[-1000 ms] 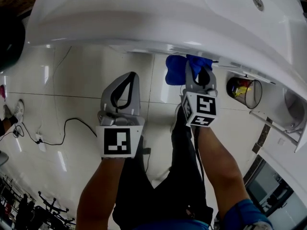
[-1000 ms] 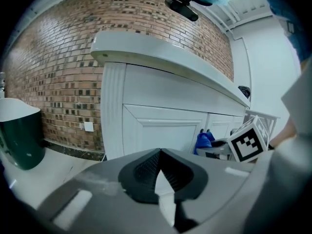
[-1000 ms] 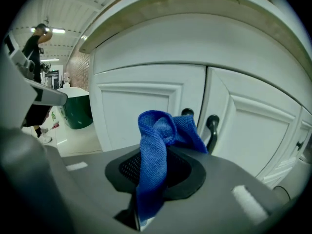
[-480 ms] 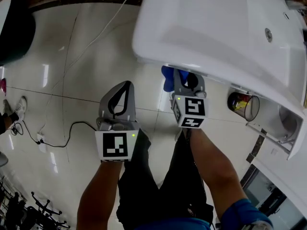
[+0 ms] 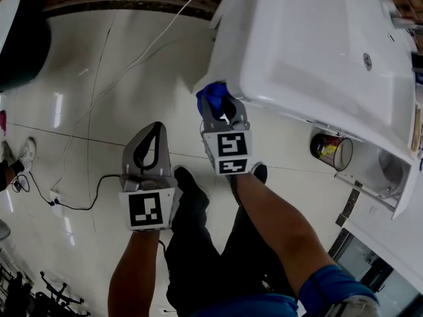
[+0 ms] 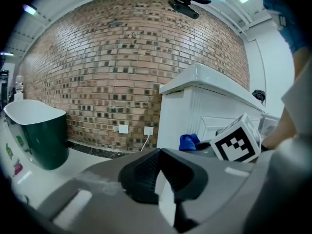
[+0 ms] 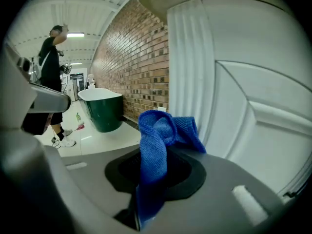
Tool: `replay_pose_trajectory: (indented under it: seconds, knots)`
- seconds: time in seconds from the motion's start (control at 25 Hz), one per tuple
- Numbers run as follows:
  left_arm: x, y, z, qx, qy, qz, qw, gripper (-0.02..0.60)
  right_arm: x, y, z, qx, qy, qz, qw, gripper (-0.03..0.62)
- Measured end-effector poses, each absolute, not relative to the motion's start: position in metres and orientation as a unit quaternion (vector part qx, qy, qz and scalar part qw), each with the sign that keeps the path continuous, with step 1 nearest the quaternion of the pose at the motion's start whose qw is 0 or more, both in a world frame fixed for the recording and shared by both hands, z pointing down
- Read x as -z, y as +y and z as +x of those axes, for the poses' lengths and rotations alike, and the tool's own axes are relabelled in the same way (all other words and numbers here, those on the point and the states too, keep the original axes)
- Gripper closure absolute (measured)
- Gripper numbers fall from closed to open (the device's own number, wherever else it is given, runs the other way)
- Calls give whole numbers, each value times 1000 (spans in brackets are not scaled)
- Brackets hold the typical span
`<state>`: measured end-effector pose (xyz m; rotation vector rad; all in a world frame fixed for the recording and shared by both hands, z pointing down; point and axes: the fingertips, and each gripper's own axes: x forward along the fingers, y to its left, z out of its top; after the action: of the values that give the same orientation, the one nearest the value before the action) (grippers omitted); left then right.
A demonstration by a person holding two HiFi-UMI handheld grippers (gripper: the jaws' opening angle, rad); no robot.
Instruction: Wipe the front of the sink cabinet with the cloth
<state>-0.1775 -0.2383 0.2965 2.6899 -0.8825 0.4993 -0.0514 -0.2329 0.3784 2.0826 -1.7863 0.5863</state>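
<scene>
Right claw (image 7: 155, 177) pinching blue microfiber cloth (image 7: 163, 130), probably touching sink cabinet front (image 7: 253, 116) just ahead; most wiping remaining. Left claw (image 6: 163, 177) idling, pressed together.

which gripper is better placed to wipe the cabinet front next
Right. The right gripper has its jaws shut on the blue cloth, close to the sink cabinet front. The left gripper, jaws together and empty, hangs back over the floor.

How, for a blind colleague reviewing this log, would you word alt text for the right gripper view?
The right gripper is shut on a blue cloth, held close to the white panelled front of the sink cabinet. A green tub and brick wall stand behind at left.
</scene>
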Motion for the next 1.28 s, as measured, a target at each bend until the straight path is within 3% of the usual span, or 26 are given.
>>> replay_pose_trajectory:
  seconds: [0.32, 0.52, 1.0, 1.28]
  knots:
    - [-306, -224, -180, -208, -295, 928, 93, 578, -389, -230, -53, -218, -638, 721, 160, 507]
    - [-293, -183, -127, -193, -280, 935, 105, 578, -378, -169, -17, -234, -629, 727, 145, 507]
    - [-299, 2, 92, -204, -146, 964, 85, 578, -381, 90, 212, -268, -488, 819, 137, 507]
    - [-324, 66, 169, -199, -91, 974, 64, 578, -406, 185, 328, -255, -408, 867, 134, 507]
